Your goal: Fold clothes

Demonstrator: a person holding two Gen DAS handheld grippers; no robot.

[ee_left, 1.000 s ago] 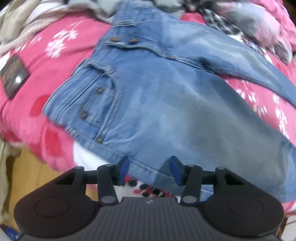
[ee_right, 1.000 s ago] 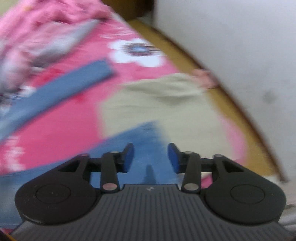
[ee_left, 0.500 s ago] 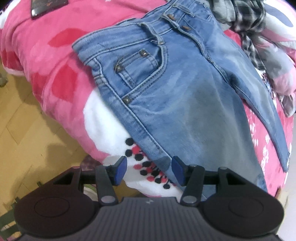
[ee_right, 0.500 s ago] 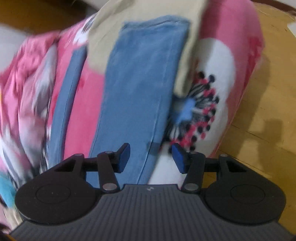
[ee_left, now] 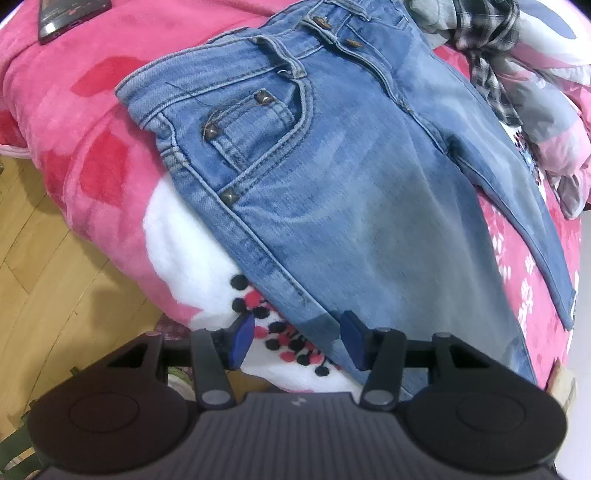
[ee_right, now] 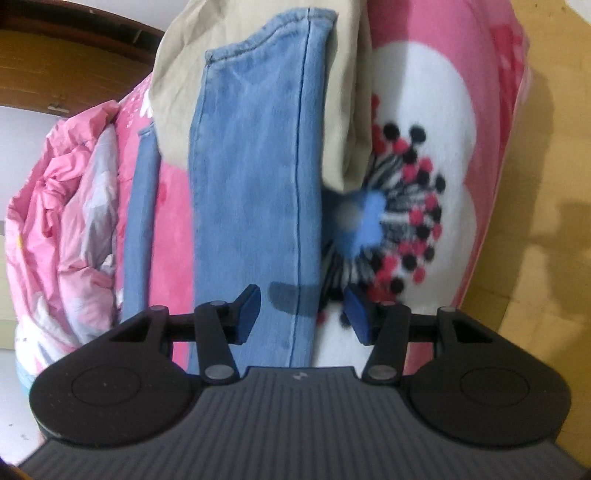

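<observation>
Both claws are sitting lower and closer to the bed edge than a second ago: the right view, which was looking along the bed toward a white wall, is now looking steeply down over the hem end of the jeans, and the left view is showing the waistband rolled toward the top of its picture.

Left claw (ee_left: pixel 297 339) is hovering with its blue pads (ee_left: pixel 242 339) apart and nothing gripped; its jaws are closing slightly. The outer side seam of the jeans (ee_left: pixel 351 192) is running right between the pads, with the denim lying just beyond them on the pink floral blanket (ee_left: pixel 74 122). Farther out, the studded front pocket (ee_left: pixel 255 144) and waistband are lying flat, one leg is angling off to the right, and a plaid garment (ee_left: pixel 487 55) is bunching at the far right. A dark phone-like slab (ee_left: pixel 70 14) is sitting at the top left, partly cut off. Wood floor (ee_left: pixel 48 280) is showing below the bed edge.

Right claw (ee_right: pixel 301 314) is also holding its pads apart, clamped on nothing. The jeans leg (ee_right: pixel 251 184) is lying under and just beyond the gap, its seam running between the pads. The hem is resting on a beige garment (ee_right: pixel 351 92), whose lower part is hidden. A second denim strip (ee_right: pixel 142 206) is lying to the left, beside crumpled pink bedding (ee_right: pixel 62 229). The blanket's flower print is blurring at the centre.
</observation>
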